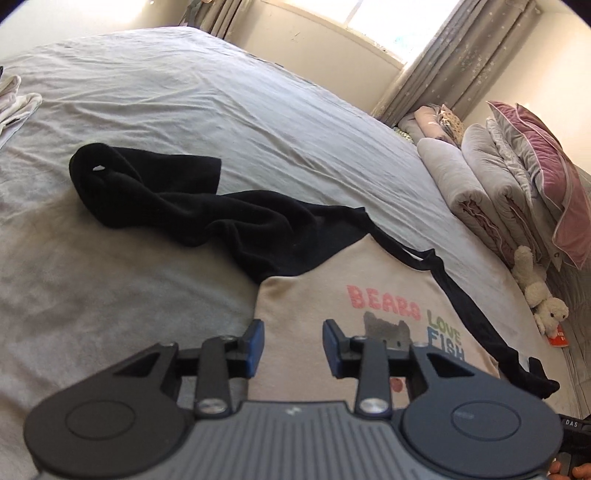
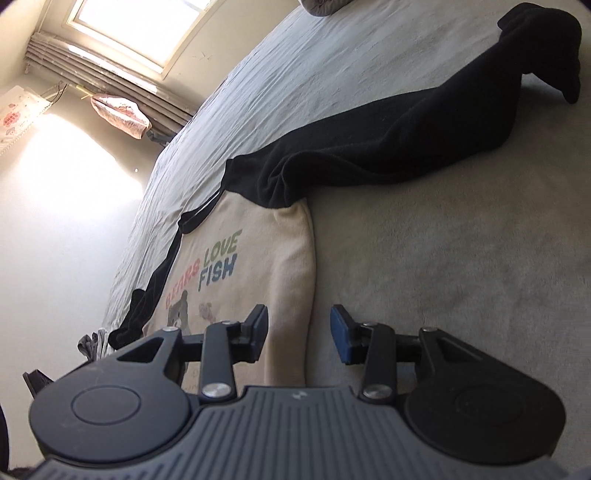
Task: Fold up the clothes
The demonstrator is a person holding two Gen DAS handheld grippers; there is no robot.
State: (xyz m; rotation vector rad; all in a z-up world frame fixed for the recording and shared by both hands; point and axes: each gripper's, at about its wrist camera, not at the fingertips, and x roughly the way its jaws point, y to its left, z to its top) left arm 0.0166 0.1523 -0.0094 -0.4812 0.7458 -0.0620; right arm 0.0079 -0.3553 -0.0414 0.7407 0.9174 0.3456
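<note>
A cream sweatshirt (image 1: pixel 306 306) with black sleeves and a "BEARS LOVE FISH" print lies flat on the grey bed. One black sleeve (image 1: pixel 166 206) stretches out crumpled to the far left; the other sleeve (image 1: pixel 476 325) runs along the right edge. My left gripper (image 1: pixel 293 343) is open and empty just above the cream body near its left edge. In the right wrist view the sweatshirt (image 2: pixel 280 266) lies ahead, its long sleeve (image 2: pixel 424 129) reaching to the upper right. My right gripper (image 2: pixel 299 332) is open and empty, straddling the cream side edge.
Grey bedsheet (image 1: pixel 184 99) spreads wide around the sweatshirt. Rolled quilts (image 1: pixel 476 184), a pink pillow (image 1: pixel 554 184) and a plush toy (image 1: pixel 543 291) line the right side. Pale clothes (image 1: pixel 14 103) sit at the far left. Window and curtains (image 2: pixel 122 33) stand behind.
</note>
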